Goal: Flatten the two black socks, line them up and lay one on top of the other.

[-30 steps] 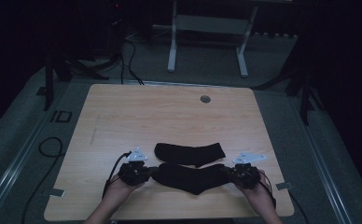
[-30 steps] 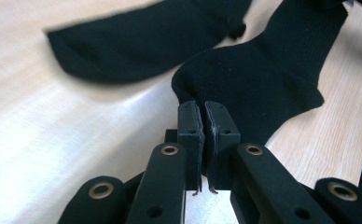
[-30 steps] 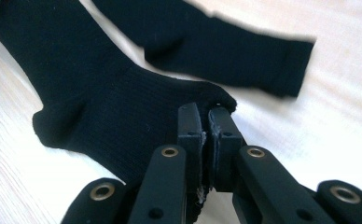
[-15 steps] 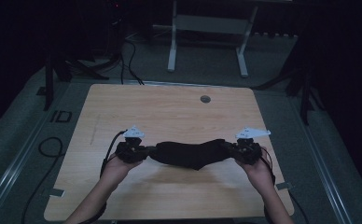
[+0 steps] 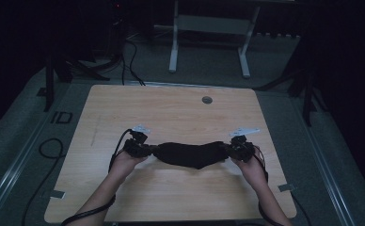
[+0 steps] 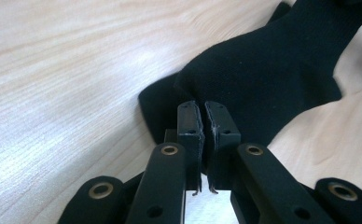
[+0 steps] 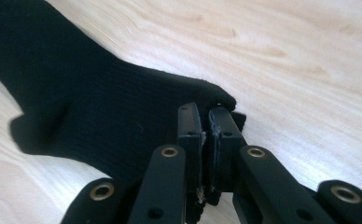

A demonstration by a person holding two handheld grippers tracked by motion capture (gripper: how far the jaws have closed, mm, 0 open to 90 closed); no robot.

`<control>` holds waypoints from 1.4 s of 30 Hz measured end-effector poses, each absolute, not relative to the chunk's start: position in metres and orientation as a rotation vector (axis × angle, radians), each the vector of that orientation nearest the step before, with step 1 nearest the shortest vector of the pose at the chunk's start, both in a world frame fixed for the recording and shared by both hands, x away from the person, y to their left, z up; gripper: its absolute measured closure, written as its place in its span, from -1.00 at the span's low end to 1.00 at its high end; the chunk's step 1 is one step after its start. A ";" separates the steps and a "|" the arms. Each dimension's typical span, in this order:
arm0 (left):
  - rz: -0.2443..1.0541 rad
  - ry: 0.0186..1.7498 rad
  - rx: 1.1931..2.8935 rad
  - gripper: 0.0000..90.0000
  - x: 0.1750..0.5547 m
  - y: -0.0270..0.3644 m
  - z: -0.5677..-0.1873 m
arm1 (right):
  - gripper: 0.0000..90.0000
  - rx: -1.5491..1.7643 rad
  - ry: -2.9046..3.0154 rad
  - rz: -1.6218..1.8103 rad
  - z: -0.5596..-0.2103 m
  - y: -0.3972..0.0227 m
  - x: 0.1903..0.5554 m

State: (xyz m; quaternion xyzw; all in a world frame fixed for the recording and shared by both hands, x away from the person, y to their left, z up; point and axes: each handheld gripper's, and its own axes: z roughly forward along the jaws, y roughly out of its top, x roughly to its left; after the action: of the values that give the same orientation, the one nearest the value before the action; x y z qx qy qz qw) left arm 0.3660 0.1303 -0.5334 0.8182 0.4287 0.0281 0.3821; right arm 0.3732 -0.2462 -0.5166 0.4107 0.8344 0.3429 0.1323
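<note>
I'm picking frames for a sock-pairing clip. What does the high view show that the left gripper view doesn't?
High view alone: the whole wooden table, both forearms, the right gripper clamped on the far end of the black sock, a round grommet and a white frame on the floor. Left gripper view alone: its jaws closed tight on the sock's edge, with a second dark layer beneath. Both: the left gripper, sock and tabletop.

Both tongs, the left tongs (image 5: 148, 150) and the right tongs (image 5: 228, 148), carry the held black sock (image 5: 190, 154) away from the tabletop's (image 5: 171, 108) near edge, now covering the second sock lying farther back
</note>
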 end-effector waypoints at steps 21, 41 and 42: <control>0.108 1.111 2.097 0.89 0.370 0.127 -0.557 | 0.84 1.222 2.428 0.921 -0.548 -0.243 0.386; 0.127 1.135 2.062 0.88 0.377 0.127 -0.561 | 0.83 1.234 2.438 0.927 -0.548 -0.244 0.387; 0.128 1.141 2.061 0.87 0.376 0.127 -0.560 | 0.83 1.234 2.438 0.927 -0.548 -0.244 0.387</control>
State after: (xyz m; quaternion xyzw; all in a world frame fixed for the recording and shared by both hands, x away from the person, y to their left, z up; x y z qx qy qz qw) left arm 0.3764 0.1268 -0.5604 0.8076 0.4470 0.0503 0.3813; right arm 0.3867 -0.2440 -0.5481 0.4242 0.8380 0.3187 0.1275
